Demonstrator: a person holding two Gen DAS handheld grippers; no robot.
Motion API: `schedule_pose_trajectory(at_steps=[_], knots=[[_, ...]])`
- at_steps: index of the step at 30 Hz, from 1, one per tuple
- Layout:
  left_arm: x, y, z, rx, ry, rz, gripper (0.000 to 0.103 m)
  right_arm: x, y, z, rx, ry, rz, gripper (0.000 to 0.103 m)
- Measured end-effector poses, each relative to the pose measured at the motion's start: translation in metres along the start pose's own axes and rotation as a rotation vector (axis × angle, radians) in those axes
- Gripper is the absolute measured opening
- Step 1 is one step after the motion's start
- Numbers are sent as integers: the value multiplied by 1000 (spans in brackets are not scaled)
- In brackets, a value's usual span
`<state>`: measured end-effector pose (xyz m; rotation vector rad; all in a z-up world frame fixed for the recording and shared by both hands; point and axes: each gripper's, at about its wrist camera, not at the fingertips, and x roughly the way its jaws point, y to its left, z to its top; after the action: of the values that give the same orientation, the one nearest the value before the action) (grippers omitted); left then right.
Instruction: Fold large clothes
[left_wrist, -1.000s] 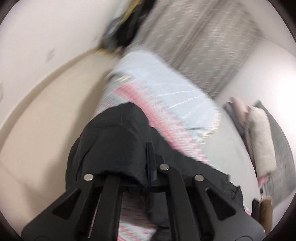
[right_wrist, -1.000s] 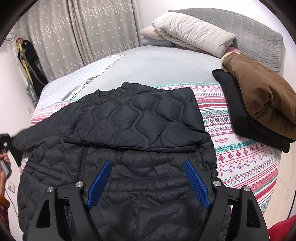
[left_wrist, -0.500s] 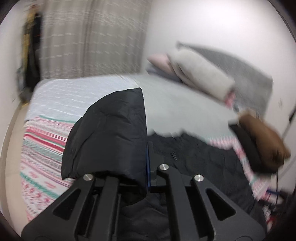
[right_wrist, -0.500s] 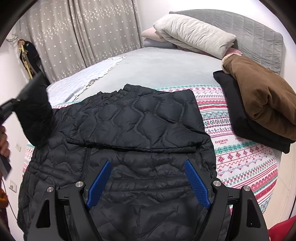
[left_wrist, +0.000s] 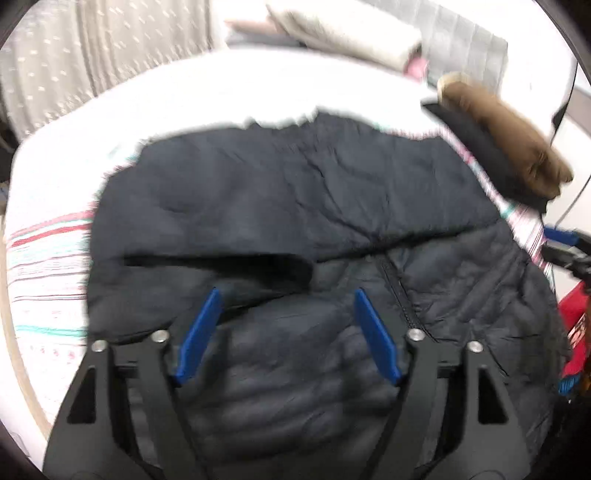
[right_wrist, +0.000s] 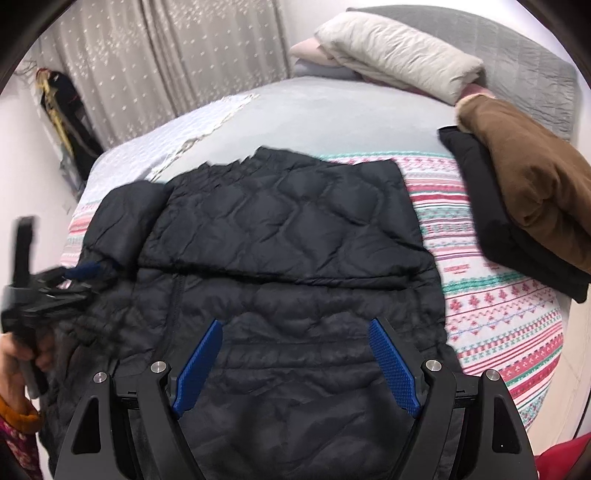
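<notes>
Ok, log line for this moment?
left gripper: open, empty | right gripper: open, empty | black jacket: sleeves folded in, on bed

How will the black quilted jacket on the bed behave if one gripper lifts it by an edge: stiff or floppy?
The jacket would probably sag and drape, since its folded panels already lie soft and creased on the bed. Its puffy quilting suggests little weight for its bulk. The smooth shell may slip between the fingers.

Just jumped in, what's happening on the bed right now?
A person is folding a black quilted jacket spread on the patterned bedspread. Both sleeves lie across its body. The left gripper and the right gripper hover open above it, holding nothing. A folded brown coat sits stacked on the right.
</notes>
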<state>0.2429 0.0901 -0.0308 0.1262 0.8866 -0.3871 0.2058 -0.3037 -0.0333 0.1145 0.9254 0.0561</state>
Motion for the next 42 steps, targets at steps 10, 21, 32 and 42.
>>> schedule_pose_trajectory(at_steps=[10, 21, 32, 42], knots=[[-9, 125, -35, -425, -78, 66, 57, 33, 158, 38, -318, 49, 153, 83], [27, 126, -49, -439, -23, 82, 51, 141, 281, 58, -526, -82, -58, 81], [35, 115, -40, -413, -22, 86, 51, 89, 134, 106, -105, -131, 54, 82], [14, 124, -37, -446, -104, 36, 51, 105, 18, 94, 283, -72, 270, 83]])
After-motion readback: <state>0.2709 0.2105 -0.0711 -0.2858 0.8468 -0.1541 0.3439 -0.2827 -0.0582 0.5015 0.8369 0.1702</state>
